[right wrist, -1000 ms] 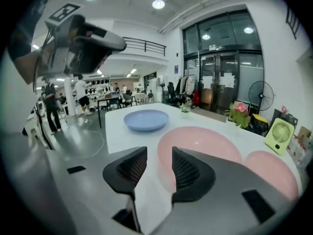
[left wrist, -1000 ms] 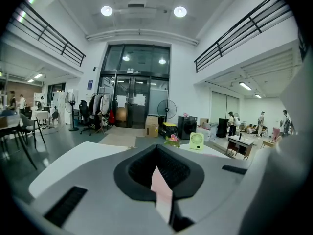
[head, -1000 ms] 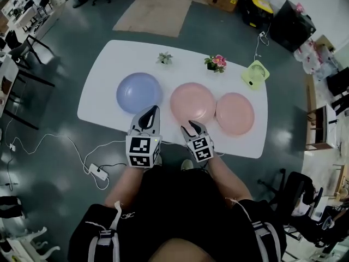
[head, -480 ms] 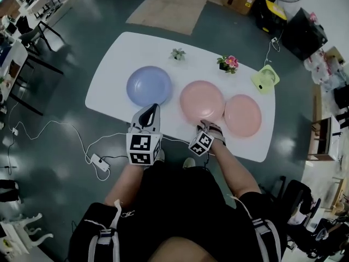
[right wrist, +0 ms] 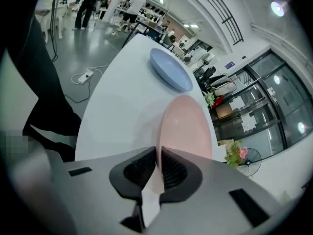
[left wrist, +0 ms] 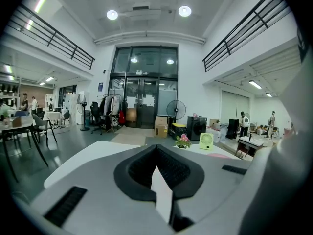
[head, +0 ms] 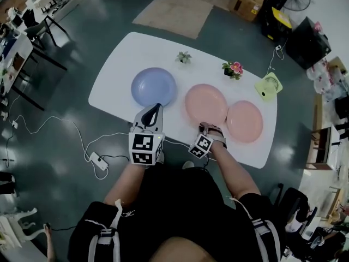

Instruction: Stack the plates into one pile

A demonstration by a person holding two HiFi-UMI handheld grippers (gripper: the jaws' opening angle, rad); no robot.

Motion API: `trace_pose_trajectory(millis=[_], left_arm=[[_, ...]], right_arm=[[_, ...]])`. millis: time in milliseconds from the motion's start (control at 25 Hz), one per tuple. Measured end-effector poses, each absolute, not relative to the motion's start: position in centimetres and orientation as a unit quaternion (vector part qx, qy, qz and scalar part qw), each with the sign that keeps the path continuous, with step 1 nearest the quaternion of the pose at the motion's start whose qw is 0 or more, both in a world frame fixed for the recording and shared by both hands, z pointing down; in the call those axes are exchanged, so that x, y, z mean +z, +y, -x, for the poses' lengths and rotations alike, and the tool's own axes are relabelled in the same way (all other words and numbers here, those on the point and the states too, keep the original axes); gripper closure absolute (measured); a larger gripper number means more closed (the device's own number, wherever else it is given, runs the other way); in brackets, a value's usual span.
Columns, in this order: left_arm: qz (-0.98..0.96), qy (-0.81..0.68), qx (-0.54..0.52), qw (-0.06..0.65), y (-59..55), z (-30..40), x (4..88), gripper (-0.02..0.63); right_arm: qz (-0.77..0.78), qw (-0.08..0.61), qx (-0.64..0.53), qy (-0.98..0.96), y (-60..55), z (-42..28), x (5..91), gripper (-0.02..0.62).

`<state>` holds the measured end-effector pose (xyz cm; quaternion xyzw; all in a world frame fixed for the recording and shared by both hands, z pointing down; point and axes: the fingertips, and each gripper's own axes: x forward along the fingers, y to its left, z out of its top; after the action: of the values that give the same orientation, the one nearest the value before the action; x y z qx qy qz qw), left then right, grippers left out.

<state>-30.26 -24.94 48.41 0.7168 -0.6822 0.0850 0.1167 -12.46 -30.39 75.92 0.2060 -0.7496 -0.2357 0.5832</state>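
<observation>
Three round plates: one pale blue plate (head: 154,87) beyond the left jaws, one pink plate (head: 205,103) with its rim between the closing right jaws, a second pink plate (head: 244,120) right of them. Two small potted plants beyond: a green plant (head: 184,57), a pink-flowered plant (head: 233,69). One light green desk fan (head: 268,85).

The right hand-held gripper (head: 206,126) has dropped from its hover at the near edge of the table (head: 115,76) and rolled over, so its marker cube (head: 200,145) now sits tilted. Its jaws, wide apart 1 second ago, are closing on the near rim of the middle pink plate (head: 205,103), which now lies between them.
</observation>
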Motion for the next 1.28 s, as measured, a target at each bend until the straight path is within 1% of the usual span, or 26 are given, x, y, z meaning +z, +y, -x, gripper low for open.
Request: trace_pose_trajectory(millis=[240, 440, 680, 1000, 1280], left_arm=[[-0.71, -0.691, 0.079, 0.11, -24.3, 31.2, 47.8, 0.592], [-0.689, -0.712, 0.073, 0.114, -23.0, 33.5, 47.8, 0.592], [-0.648, -0.751, 0.063, 0.111, -20.1, 37.6, 47.2, 0.592], [-0.597, -0.792, 0.059, 0.115, -15.9, 43.1, 47.4, 0.592], [-0.575, -0.807, 0.06, 0.117, -14.4, 45.1, 47.5, 0.592]], right_arm=[[-0.235, 0.539, -0.209, -0.782, -30.9, 16.3, 72.9, 0.549], [-0.216, 0.5, -0.257, -0.798, -30.8, 21.9, 69.7, 0.548], [-0.166, 0.466, -0.322, -0.807, -29.7, 29.1, 68.1, 0.548], [-0.08, 0.46, -0.381, -0.798, -26.8, 37.8, 69.4, 0.543], [-0.049, 0.481, -0.383, -0.787, -26.5, 40.7, 72.2, 0.535]])
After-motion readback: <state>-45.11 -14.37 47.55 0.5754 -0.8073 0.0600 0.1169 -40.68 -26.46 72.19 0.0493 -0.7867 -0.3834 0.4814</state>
